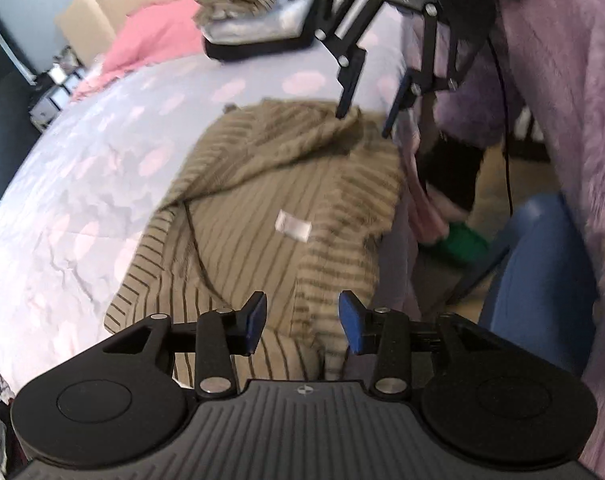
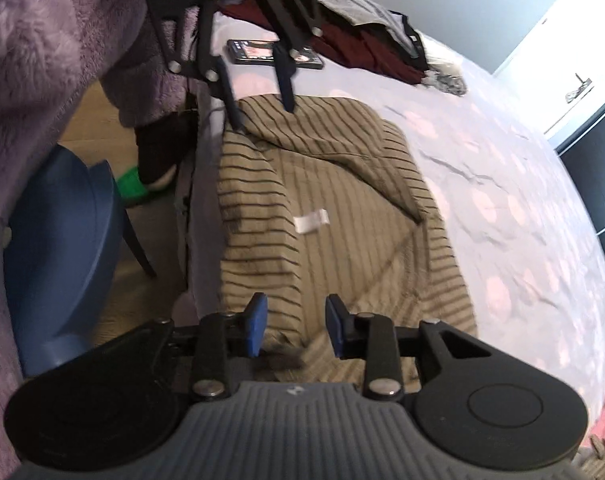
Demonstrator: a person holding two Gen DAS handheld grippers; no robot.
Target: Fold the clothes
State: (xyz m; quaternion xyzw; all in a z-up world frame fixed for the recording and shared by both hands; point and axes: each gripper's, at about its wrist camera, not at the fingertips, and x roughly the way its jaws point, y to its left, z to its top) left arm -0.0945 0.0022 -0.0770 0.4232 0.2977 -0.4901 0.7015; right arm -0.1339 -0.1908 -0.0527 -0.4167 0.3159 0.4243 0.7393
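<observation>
The striped garment (image 1: 270,200) lies partly folded on the bed (image 1: 82,184), close to its edge, a white label (image 1: 293,227) facing up at its middle. The left claw (image 1: 302,320) and the right claw (image 2: 296,326) both hang released over the garment's opposite ends, nothing between their pads. Only the left wrist view shows a black tray (image 1: 258,44) beyond the garment, piled with folded clothes (image 1: 254,4). Only the right wrist view shows a phone (image 2: 274,53) and dark clothes (image 2: 366,48) beyond the garment.
</observation>
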